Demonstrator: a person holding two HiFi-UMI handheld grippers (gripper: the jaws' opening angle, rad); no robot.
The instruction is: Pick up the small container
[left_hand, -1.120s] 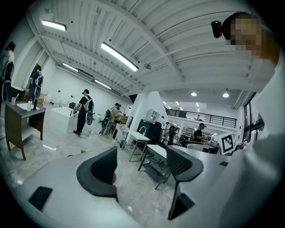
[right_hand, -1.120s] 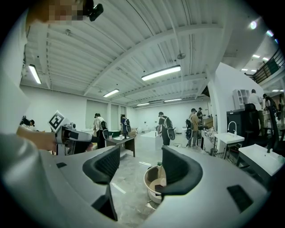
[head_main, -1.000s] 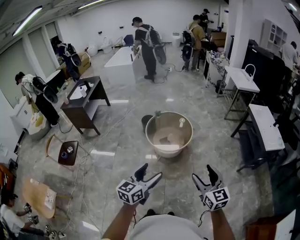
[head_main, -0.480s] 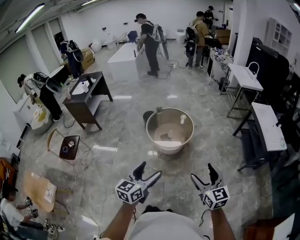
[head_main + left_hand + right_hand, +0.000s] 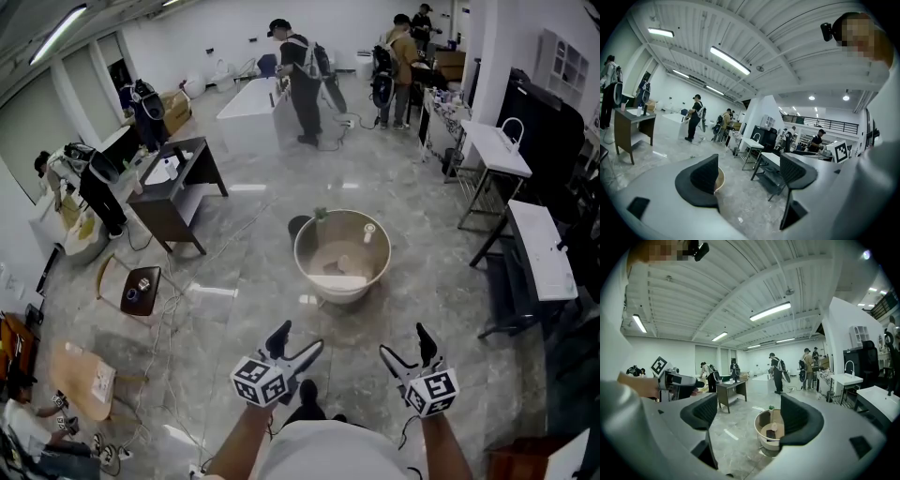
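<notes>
A round beige tub (image 5: 305, 253) stands on the marble floor ahead of me. Inside it are a small white container (image 5: 368, 232), a little plant (image 5: 319, 217) and a pale block (image 5: 337, 279). My left gripper (image 5: 298, 342) is held low at the front, well short of the tub, open and empty. My right gripper (image 5: 405, 345) is beside it, its jaws opening with nothing between them. In the right gripper view the tub (image 5: 761, 437) and the small container (image 5: 774, 426) show between the jaws of the right gripper (image 5: 751, 413). In the left gripper view the left gripper (image 5: 749, 174) hides most of the tub (image 5: 720, 180).
A dark side table (image 5: 178, 192) and a low stool (image 5: 139, 291) stand at the left, and cables run over the floor near them. White tables (image 5: 539, 248) line the right side. Several people (image 5: 305, 80) work at the back. A wooden chair (image 5: 84, 384) is at the near left.
The view has shifted forward a little and a shoe now shows between the arms. Both grippers stay low in front and empty. The right jaws look slightly wider.
</notes>
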